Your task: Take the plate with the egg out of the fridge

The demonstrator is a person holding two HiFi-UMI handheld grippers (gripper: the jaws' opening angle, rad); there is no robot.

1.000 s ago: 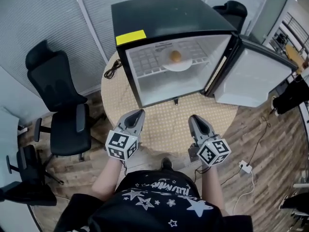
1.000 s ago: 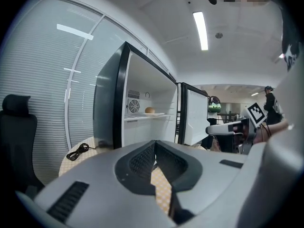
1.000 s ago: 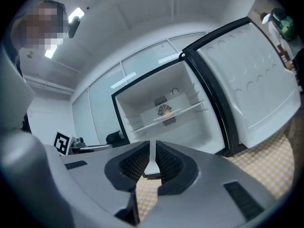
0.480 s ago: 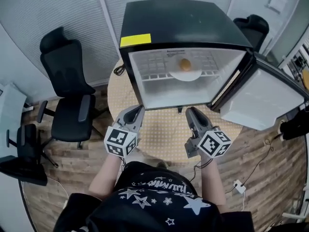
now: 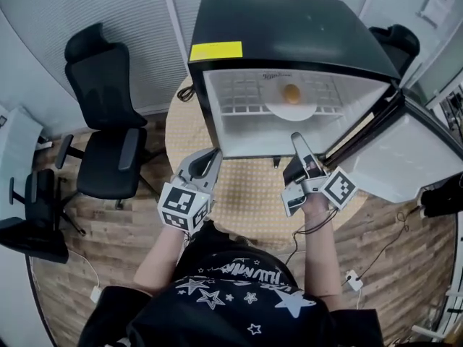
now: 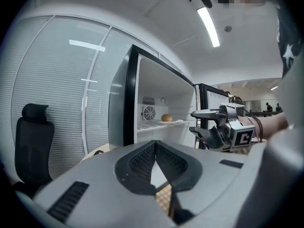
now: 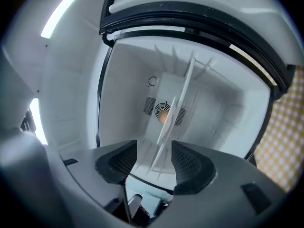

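Observation:
A small black fridge (image 5: 289, 27) stands open on a round table (image 5: 249, 194). On its wire shelf (image 5: 239, 100) rests a white plate (image 5: 289, 110) with a brown egg (image 5: 291, 92) on it. My right gripper (image 5: 299, 142), rolled onto its side, is at the front edge of the fridge opening, below the plate. Its jaws have just been opening and stand open (image 7: 154, 151) with nothing between them; the egg (image 7: 163, 115) and the shelf (image 7: 187, 82) show beyond the gap. My left gripper (image 5: 210, 157) hangs back over the table, shut (image 6: 155, 144) and empty.
The fridge door (image 5: 412, 157) hangs open to the right, close beside my right gripper. Black office chairs (image 5: 101, 121) stand at the left, another (image 5: 394, 38) behind the fridge. Cables and a power strip (image 5: 352, 277) lie on the wooden floor.
My right gripper has moved forward up to the fridge opening, rolled onto its side and opened. My left gripper has edged forward a little.

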